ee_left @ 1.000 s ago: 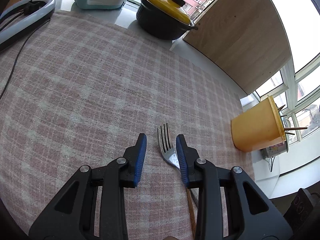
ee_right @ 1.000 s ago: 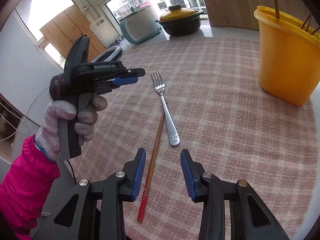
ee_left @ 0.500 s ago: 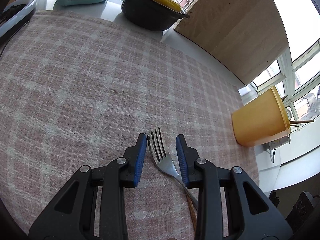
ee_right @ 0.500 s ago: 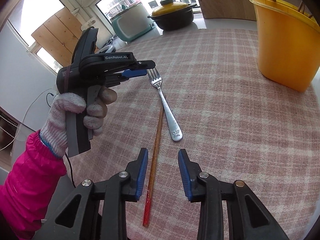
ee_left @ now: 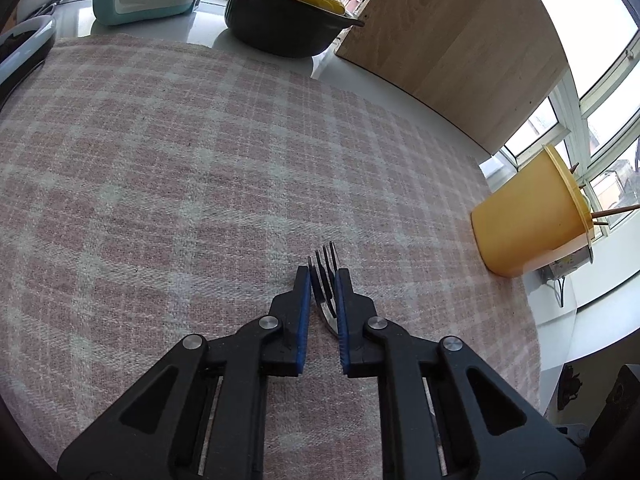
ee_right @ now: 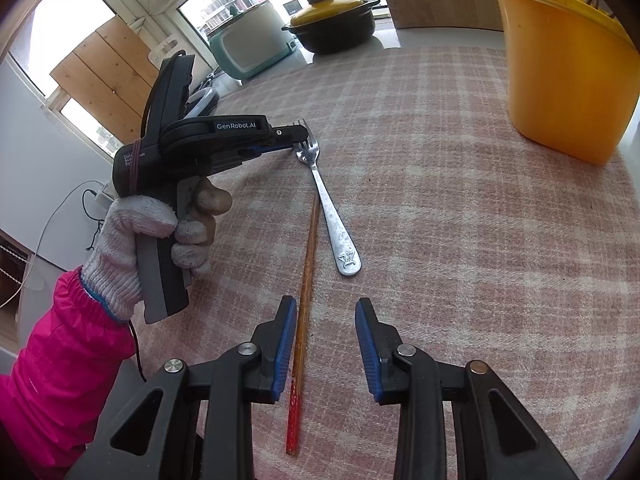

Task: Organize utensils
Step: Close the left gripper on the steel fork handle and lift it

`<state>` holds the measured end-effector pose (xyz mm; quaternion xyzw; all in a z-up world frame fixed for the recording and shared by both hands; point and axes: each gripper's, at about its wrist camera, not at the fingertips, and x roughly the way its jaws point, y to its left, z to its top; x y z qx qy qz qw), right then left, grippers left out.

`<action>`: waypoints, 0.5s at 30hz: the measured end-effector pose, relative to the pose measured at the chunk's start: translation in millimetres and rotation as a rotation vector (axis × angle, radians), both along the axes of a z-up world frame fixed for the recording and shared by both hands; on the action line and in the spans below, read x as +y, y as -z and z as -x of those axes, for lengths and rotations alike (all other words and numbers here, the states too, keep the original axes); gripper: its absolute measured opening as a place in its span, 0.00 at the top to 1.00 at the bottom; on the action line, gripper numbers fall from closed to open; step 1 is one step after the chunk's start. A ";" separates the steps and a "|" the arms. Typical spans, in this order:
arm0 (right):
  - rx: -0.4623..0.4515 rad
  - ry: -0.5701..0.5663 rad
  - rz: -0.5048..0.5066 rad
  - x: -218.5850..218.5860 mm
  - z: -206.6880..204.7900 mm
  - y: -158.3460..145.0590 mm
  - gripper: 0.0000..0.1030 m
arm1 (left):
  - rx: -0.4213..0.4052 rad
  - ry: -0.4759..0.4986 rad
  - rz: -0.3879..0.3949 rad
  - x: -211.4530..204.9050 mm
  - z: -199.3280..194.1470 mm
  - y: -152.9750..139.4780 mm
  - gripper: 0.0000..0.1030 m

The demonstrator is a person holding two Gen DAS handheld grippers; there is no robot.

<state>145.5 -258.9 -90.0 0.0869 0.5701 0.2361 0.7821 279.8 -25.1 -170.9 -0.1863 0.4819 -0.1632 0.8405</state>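
Fork (ee_right: 328, 204) is lying flat on the checked cloth (ee_left: 180, 160) over the bench, tines pointing away from me, with one chopstick (ee_right: 306, 272) just beside its handle. Neither has made it into the yellow utensil holder (ee_left: 528, 228) off at the cloth's edge yet. A few sticks are poking out of that holder already, so I'd say I'm partway through with these two left.

My left gripper (ee_left: 324, 276) is closing on the fork's head right now, pads either side of the tines and about touching them, fork not lifted. My right gripper (ee_right: 326, 344) hangs partly open and empty near the chopstick's red end, which runs along the inside of its left finger (ee_right: 282, 344).
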 end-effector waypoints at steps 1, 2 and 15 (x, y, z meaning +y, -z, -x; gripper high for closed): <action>0.003 -0.001 0.003 2.4 -1.1 1.9 0.70 | -0.006 0.003 0.003 -0.2 0.2 -0.2 0.92; 0.008 -0.003 0.006 4.8 -2.0 4.1 0.70 | -0.009 0.007 0.011 0.6 -0.1 -0.6 0.94; 0.024 -0.045 0.070 31.9 -6.6 18.4 0.71 | -0.023 -0.003 0.048 46.8 9.7 -6.9 0.98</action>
